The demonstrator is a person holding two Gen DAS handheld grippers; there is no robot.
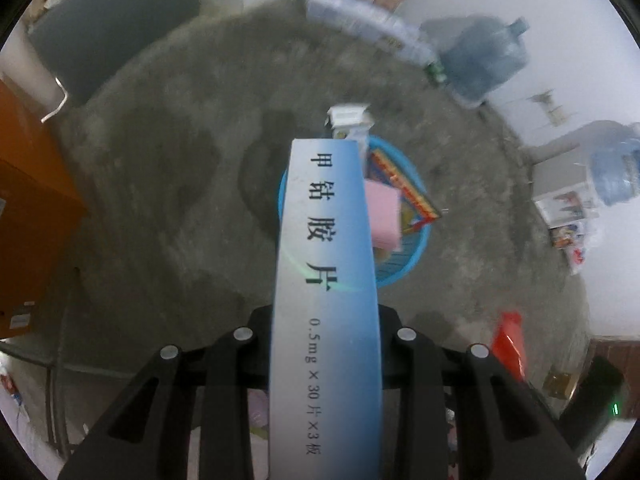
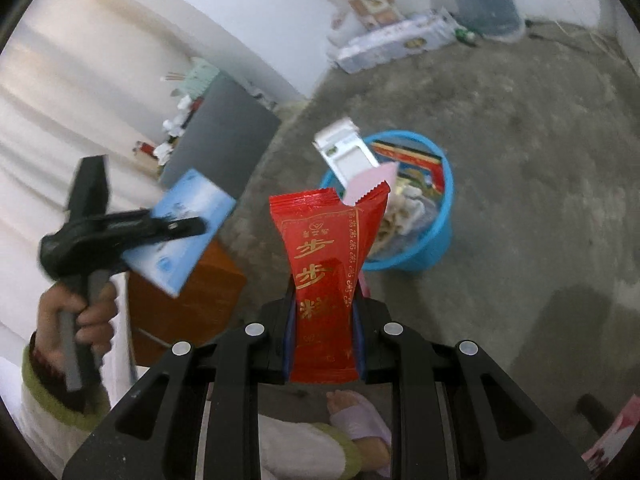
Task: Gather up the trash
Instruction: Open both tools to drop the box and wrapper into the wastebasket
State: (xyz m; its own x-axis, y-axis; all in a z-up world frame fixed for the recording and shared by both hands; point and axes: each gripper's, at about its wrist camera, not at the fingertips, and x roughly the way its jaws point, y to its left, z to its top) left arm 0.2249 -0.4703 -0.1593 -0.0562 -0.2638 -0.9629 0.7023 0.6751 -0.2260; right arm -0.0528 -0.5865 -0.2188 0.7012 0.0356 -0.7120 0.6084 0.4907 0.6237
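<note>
My left gripper is shut on a long blue-and-white medicine box that points down over the blue plastic basket on the concrete floor. The basket holds a pink packet, a colourful flat box and a white carton. In the right wrist view my right gripper is shut on a red snack wrapper, held upright short of the basket. To its left there, a hand holds the left gripper with the medicine box.
An orange cabinet stands at the left beside a grey panel. Water jugs and a wrapped pack of bottles line the far wall. A foot in a slipper is below my right gripper.
</note>
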